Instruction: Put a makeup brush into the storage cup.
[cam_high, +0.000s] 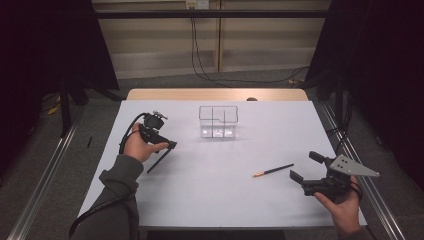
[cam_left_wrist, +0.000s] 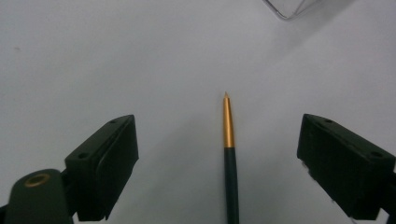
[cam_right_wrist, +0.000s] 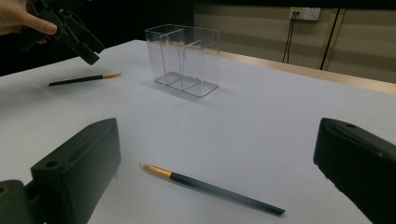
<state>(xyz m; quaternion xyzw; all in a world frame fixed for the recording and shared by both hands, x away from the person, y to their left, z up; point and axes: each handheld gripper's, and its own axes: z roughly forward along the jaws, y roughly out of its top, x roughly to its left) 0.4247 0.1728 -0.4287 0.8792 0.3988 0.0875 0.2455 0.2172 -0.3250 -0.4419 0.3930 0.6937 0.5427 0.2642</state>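
Observation:
Two slim dark green pens with gold tips lie on the white table (cam_high: 220, 195). One pen (cam_high: 159, 160) (cam_left_wrist: 228, 140) (cam_right_wrist: 84, 79) rests at the left, just below my left gripper (cam_high: 167, 146) (cam_left_wrist: 219, 163). Its jaws stand open on either side of the pen without touching it. The other pen (cam_high: 273, 171) (cam_right_wrist: 210, 187) lies at the right, in front of my right gripper (cam_high: 306, 166) (cam_right_wrist: 215, 168), which is open and empty. A clear divided container (cam_high: 218, 121) (cam_right_wrist: 184, 58) stands upright at the middle back, with nothing seen inside.
The table's wooden far edge (cam_high: 215, 94) shows beyond the white sheet. Metal rails (cam_high: 45, 165) run along both sides of the table. Cables hang down the back wall (cam_high: 195, 45). A corner of the clear container (cam_left_wrist: 289, 7) shows at the top of the left gripper view.

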